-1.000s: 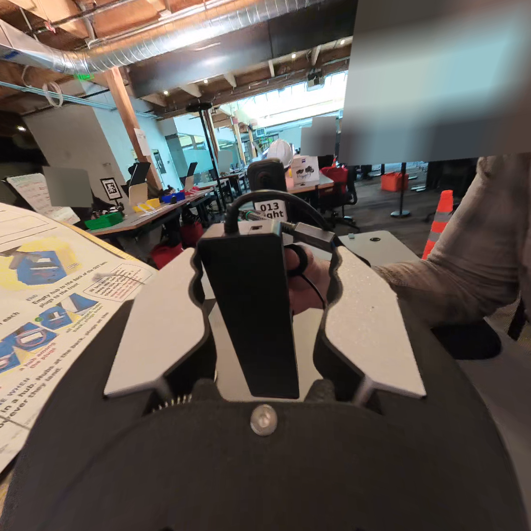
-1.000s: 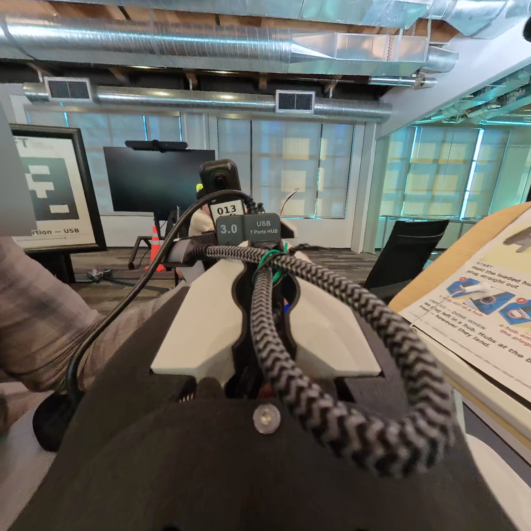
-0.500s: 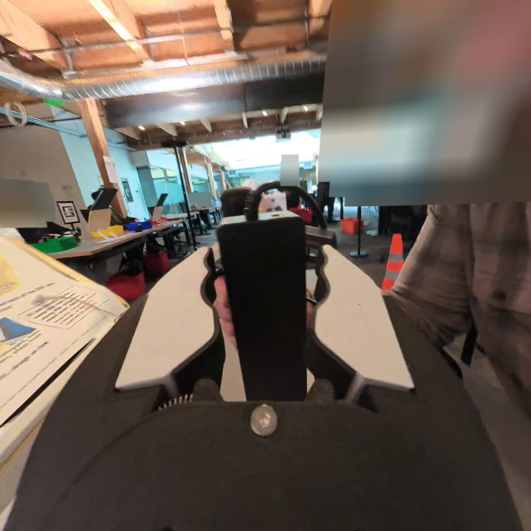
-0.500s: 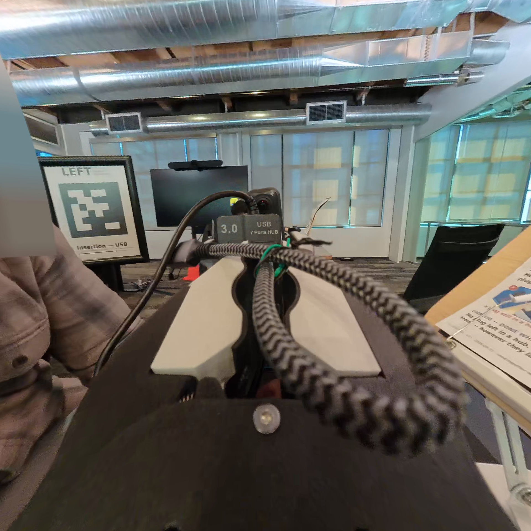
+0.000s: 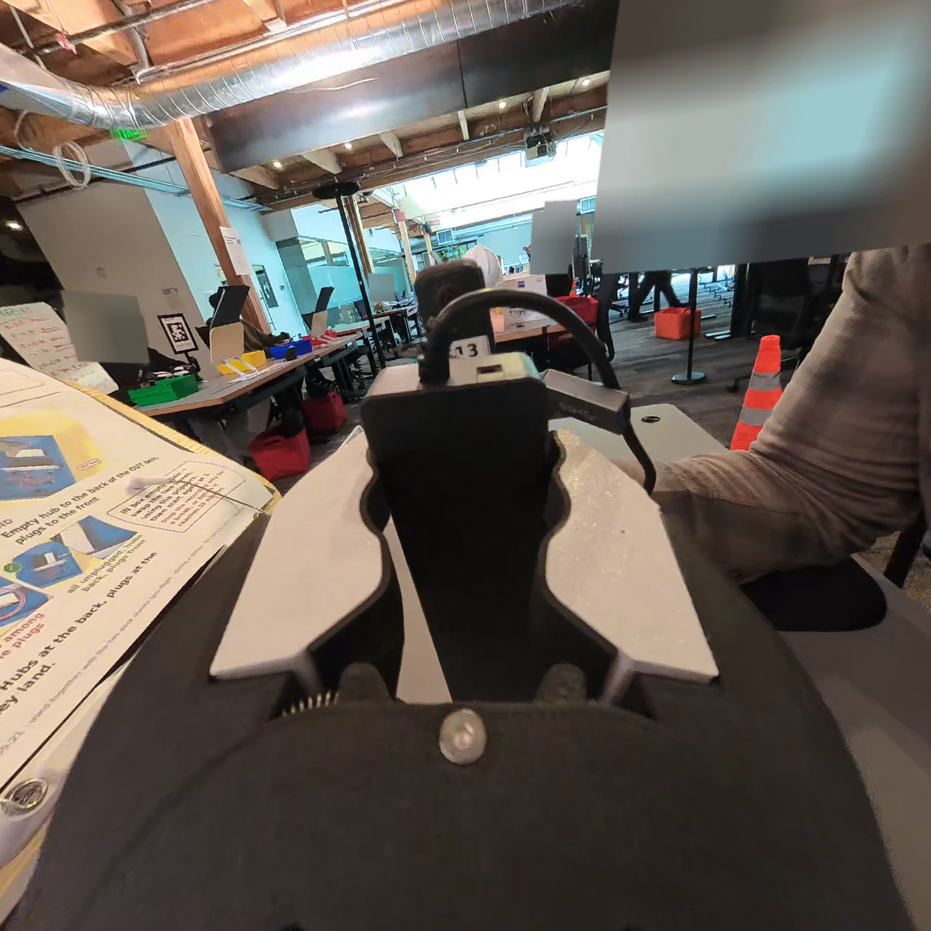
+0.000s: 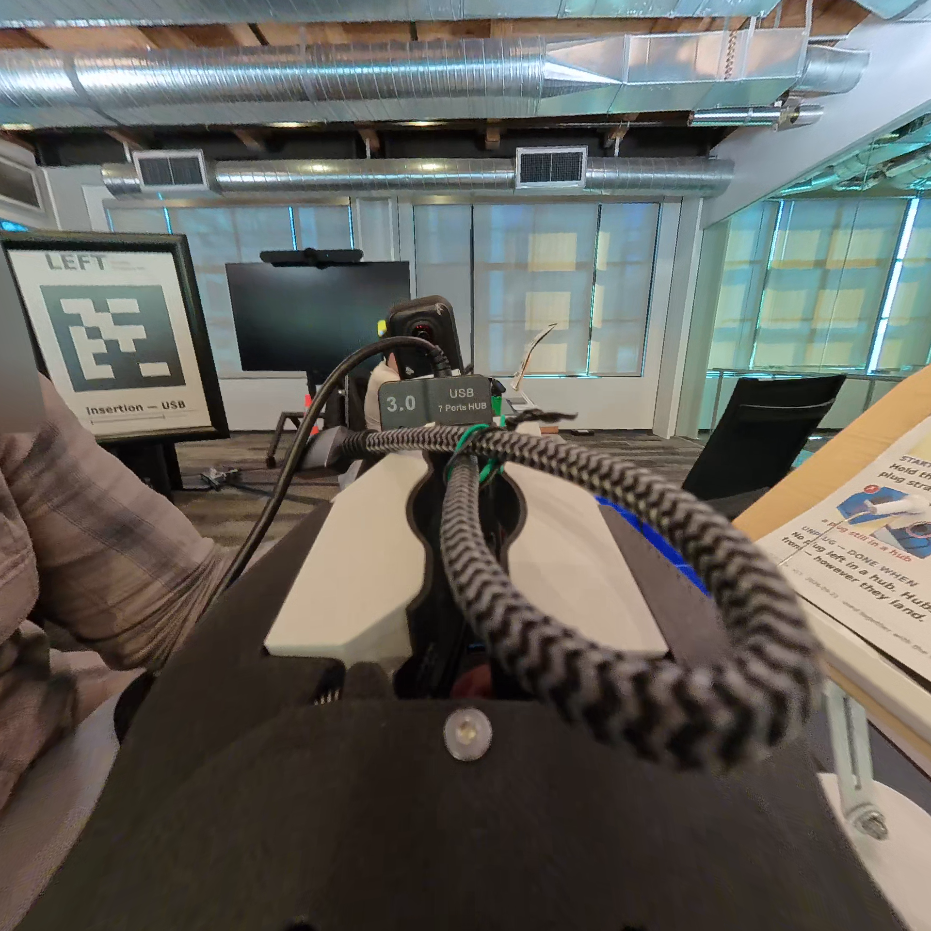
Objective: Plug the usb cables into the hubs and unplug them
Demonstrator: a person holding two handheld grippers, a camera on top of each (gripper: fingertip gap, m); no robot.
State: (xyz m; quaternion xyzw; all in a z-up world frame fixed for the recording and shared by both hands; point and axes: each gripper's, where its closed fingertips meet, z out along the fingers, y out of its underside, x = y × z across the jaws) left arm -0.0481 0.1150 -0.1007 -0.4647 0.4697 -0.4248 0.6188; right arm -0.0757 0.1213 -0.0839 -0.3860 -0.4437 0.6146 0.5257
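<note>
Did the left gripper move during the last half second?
Yes. The left gripper pitched down and turned left: the orange traffic cone sits higher and farther right.

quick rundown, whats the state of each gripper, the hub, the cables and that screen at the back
left gripper: shut on black usb hub
black usb hub: held upright, black cable attached at its top
right gripper: shut on braided cable
braided cable: looped over the gripper, tied with a green wire
monitor: dark

A long black plastic USB hub (image 5: pixel 456 509) stands clamped in the left tool (image 5: pixel 461 483); the black-and-white braided cable (image 6: pixel 569 594) loops from the right tool (image 6: pixel 466 504)
</note>
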